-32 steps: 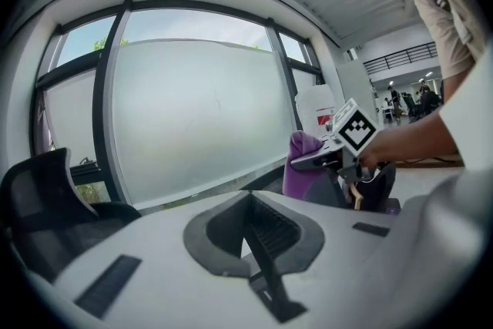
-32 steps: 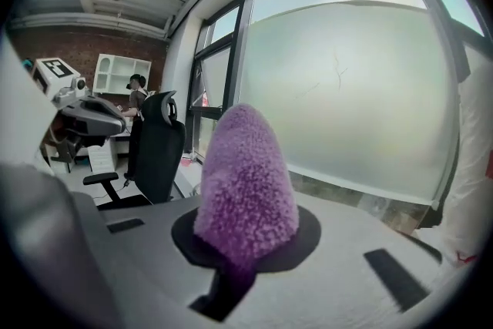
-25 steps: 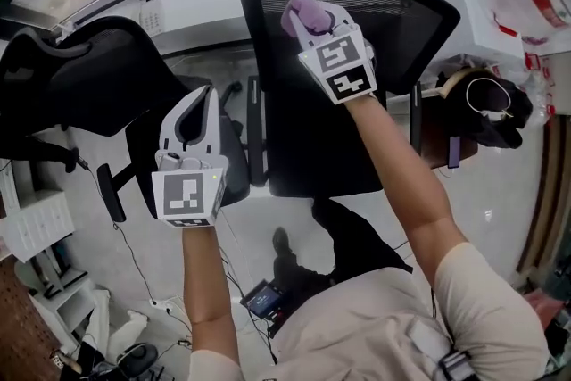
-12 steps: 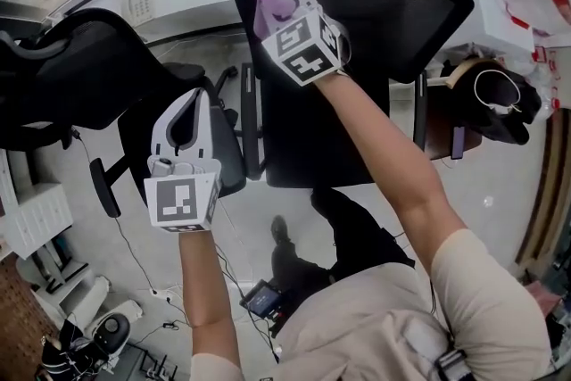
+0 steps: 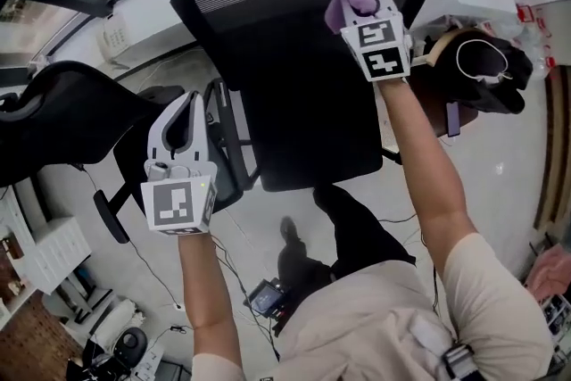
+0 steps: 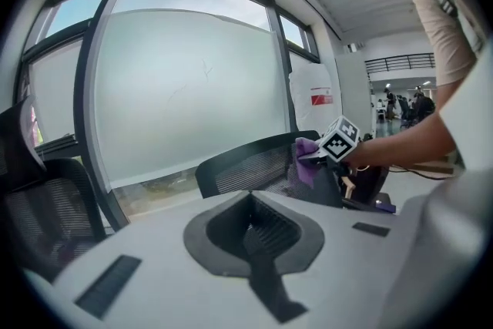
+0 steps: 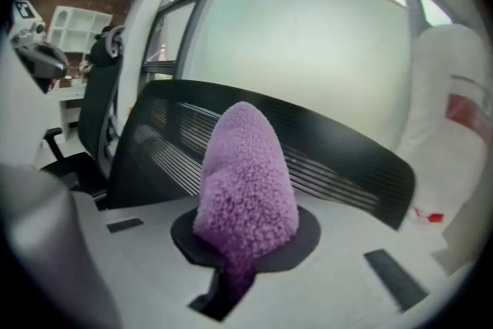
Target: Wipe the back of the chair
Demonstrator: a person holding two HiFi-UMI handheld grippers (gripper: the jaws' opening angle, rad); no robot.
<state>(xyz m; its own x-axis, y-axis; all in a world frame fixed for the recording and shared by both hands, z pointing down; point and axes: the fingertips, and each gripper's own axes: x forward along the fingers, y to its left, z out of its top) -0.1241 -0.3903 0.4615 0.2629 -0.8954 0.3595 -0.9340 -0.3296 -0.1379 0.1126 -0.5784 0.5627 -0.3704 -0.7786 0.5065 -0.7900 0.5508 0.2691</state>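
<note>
Black chair [image 5: 294, 76] on pale floor [image 5: 254, 214]

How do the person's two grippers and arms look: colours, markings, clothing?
Both the left gripper and the right gripper are pale grey shells with dark inner recesses. Each carries a cube of black-and-white square markers. The person wears a beige short-sleeved shirt.
</note>
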